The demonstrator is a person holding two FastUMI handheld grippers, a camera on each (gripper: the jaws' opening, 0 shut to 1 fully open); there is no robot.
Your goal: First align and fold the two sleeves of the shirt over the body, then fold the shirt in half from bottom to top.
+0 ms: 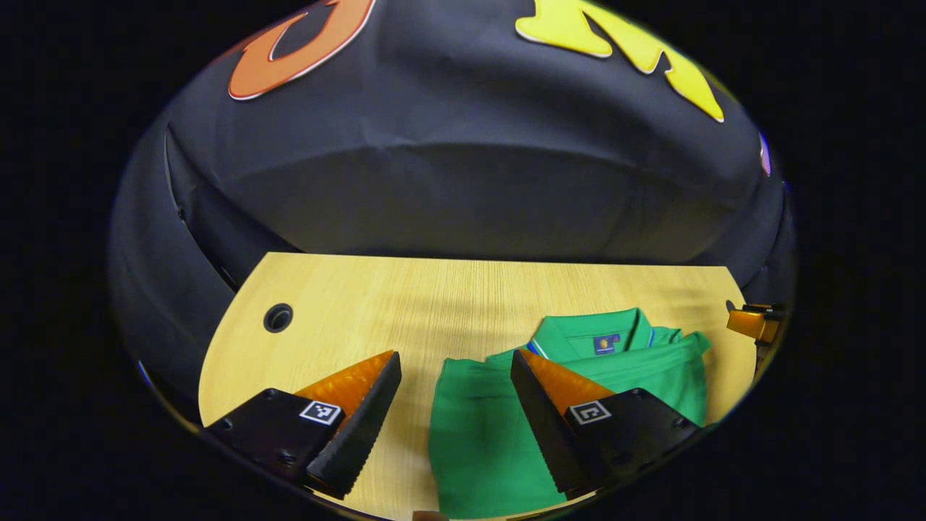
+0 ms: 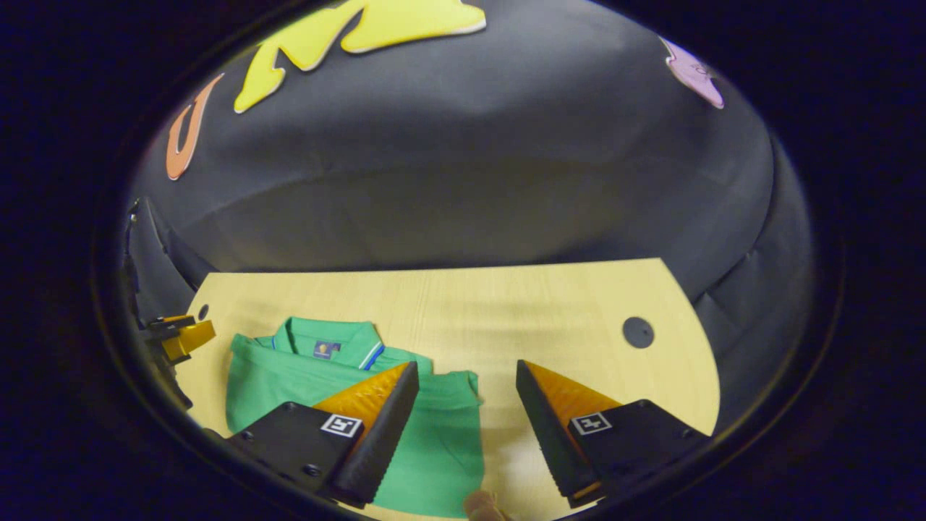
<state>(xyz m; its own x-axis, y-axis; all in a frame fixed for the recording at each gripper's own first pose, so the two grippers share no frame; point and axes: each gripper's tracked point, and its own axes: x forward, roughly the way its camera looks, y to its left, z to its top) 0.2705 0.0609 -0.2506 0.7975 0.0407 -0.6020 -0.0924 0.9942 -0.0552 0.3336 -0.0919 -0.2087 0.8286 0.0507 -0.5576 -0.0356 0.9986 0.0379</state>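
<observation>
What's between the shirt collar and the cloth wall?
Only bare table lies between the collar and the wall, seen in the right gripper view.

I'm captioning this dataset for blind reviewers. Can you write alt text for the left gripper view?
A green polo shirt lies folded, collar away from the camera, on a light wooden table. The left gripper hangs open above it, one finger over the shirt, the other over bare wood. Black cloth hangs behind.

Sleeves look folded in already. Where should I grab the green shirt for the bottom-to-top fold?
Judging by its pose, take the green shirt by its near hem corners, coming from the near table edge: collar lies far, both open grippers, left and right, hover over the near part.
</observation>
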